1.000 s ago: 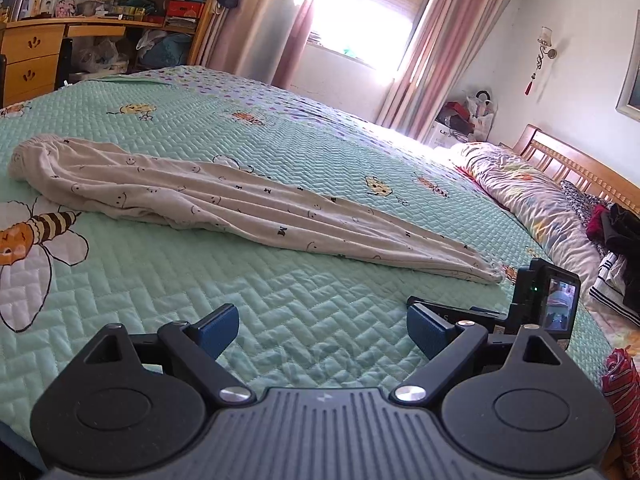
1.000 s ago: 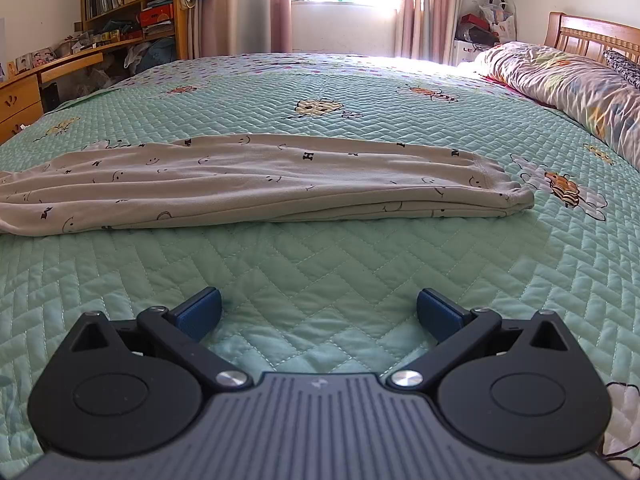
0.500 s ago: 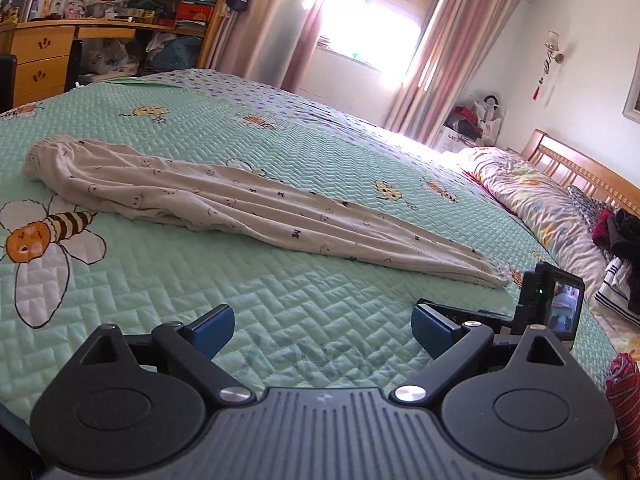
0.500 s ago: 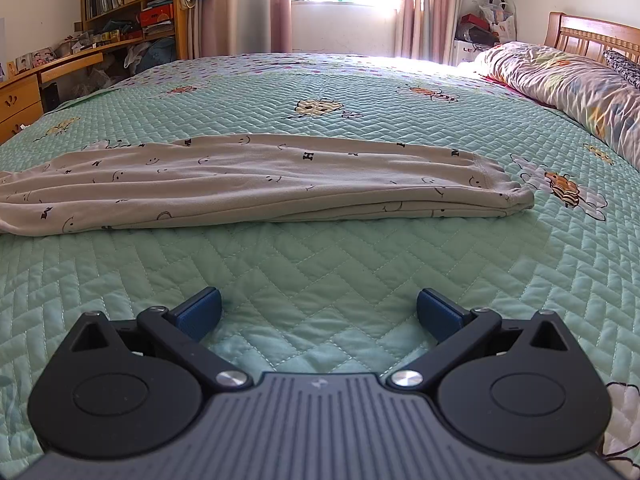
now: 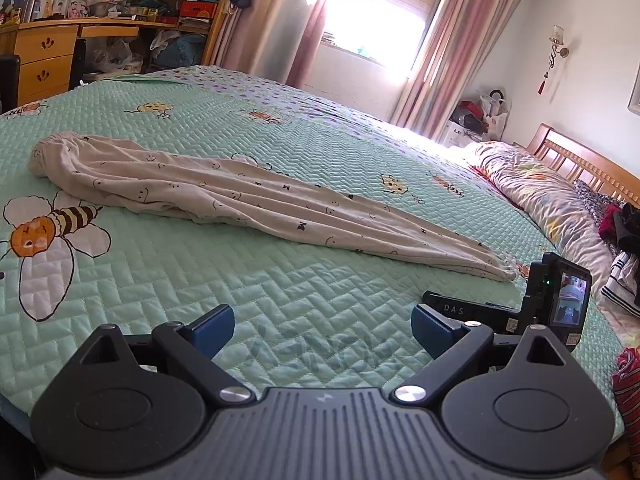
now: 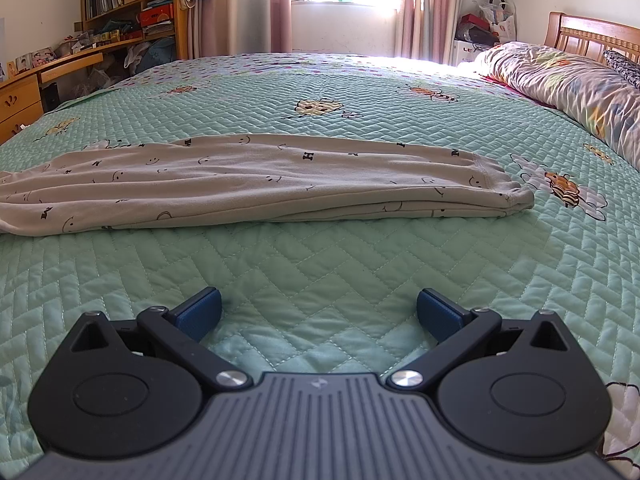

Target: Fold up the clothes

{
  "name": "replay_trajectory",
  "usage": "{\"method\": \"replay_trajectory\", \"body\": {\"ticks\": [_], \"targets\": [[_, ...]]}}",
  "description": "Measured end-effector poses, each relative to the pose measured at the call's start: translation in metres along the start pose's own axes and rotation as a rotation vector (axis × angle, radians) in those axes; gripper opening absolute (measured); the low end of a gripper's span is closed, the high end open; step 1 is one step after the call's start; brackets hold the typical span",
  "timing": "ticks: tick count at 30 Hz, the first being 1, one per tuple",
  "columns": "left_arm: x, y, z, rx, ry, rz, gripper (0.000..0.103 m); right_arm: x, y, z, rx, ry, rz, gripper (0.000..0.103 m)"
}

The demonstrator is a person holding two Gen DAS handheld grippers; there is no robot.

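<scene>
Beige pajama trousers [image 5: 248, 200] with small smiley prints lie folded lengthwise on the green quilted bedspread [image 5: 320, 288], waistband at the far left, cuffs at the right. In the right wrist view the same trousers [image 6: 248, 184] stretch across the bed, cuffs on the right. My left gripper [image 5: 322, 330] is open above the bedspread, short of the trousers, nothing between its blue pads. My right gripper [image 6: 318, 310] is open too, low over the quilt in front of the trousers. The right gripper's body and camera [image 5: 560, 300] show at the right of the left wrist view, near the cuffs.
A rolled floral duvet [image 5: 536, 188] and a heap of clothes [image 5: 620, 236] lie along the wooden headboard [image 5: 584, 160] at the right. A wooden desk with drawers [image 5: 44, 60] and bookshelves stand beyond the bed's left side. Curtains frame a bright window [image 5: 384, 12].
The left wrist view has shifted back and up a little, so the trousers sit further right and more of the bed's near edge shows. The right gripper has stayed still.
</scene>
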State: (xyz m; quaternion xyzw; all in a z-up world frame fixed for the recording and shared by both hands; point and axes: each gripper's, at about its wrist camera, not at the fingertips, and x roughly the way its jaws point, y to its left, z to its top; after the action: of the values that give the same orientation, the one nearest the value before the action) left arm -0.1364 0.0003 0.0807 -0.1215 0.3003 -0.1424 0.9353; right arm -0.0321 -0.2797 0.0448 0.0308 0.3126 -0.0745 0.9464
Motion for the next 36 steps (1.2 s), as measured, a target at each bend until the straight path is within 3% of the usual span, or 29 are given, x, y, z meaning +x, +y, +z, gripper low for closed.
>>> {"method": "replay_trajectory", "body": {"ticks": [25,36], "targets": [[0.007,-0.001,-0.005,0.022,0.016,0.049,0.096,0.000,0.000,0.000,0.000,0.000,0.000,0.103],[0.009,0.008,-0.002,0.025,0.021,0.103,0.096,0.000,0.000,0.000,0.000,0.000,0.001,0.103]]}}
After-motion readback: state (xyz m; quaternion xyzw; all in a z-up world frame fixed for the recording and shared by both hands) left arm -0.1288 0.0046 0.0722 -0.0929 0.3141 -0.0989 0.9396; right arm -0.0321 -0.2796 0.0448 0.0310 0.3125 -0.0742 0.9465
